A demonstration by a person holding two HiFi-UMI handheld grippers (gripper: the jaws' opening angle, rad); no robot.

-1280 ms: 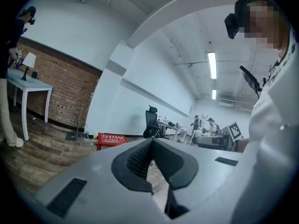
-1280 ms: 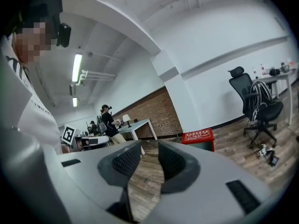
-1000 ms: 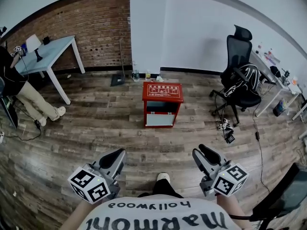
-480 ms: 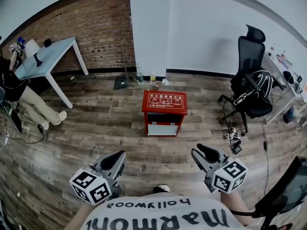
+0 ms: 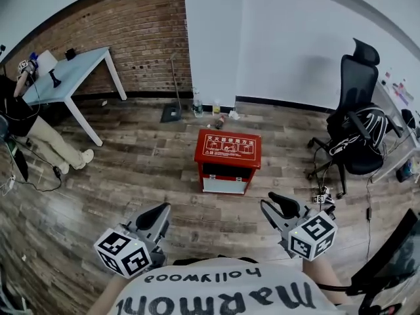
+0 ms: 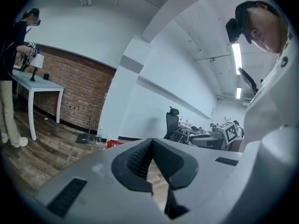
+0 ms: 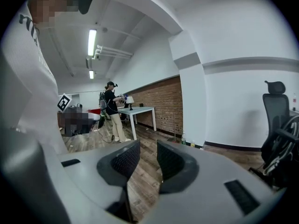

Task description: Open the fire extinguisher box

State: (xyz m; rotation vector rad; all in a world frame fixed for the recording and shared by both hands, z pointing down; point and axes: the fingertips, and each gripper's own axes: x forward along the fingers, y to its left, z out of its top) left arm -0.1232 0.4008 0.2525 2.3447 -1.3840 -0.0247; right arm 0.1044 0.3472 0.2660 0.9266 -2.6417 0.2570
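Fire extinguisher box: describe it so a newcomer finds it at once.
Find the white pillar between the brick wall and the white wall. On the wooden floor in front of it stands the fire extinguisher box. It alone is red, squat, with white print on its lid, unlike the bottles at the pillar's foot and the black office chair to the right.
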